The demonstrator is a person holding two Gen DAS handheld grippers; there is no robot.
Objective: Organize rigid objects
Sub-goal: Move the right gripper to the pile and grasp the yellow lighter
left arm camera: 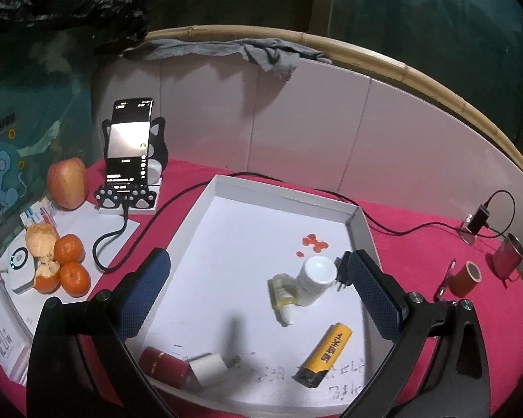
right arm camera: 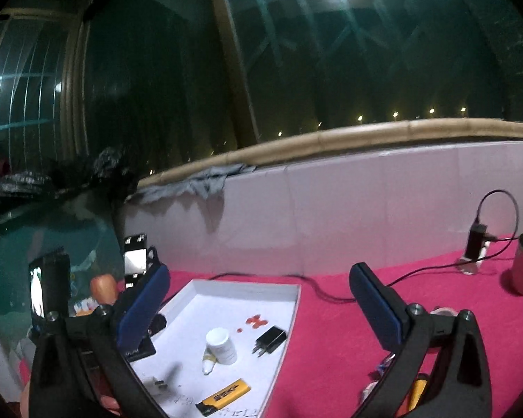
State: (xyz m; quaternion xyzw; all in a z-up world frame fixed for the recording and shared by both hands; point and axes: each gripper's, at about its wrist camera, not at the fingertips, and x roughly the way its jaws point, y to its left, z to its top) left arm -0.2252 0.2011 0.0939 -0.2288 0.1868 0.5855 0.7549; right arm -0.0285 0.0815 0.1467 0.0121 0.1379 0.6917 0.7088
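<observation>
A matt white cardboard tray [left arm camera: 205,223] lies mid-frame on a fuzzy pink cloth [left arm camera: 418,230]. Inside it, the yellow lighter [left arm camera: 326,353] looks like glossy plastic, and the white bottle [left arm camera: 313,280] has a smooth plastic cap. At the right edge the cup [left arm camera: 507,254] shows shiny metal at its rim. The gripper pads [left arm camera: 144,292] are blue with a rough, dimpled texture on matt black plastic arms. A bamboo pole [left arm camera: 418,69] curves across the top, with wrinkled grey fabric [left arm camera: 261,52] draped below it.
</observation>
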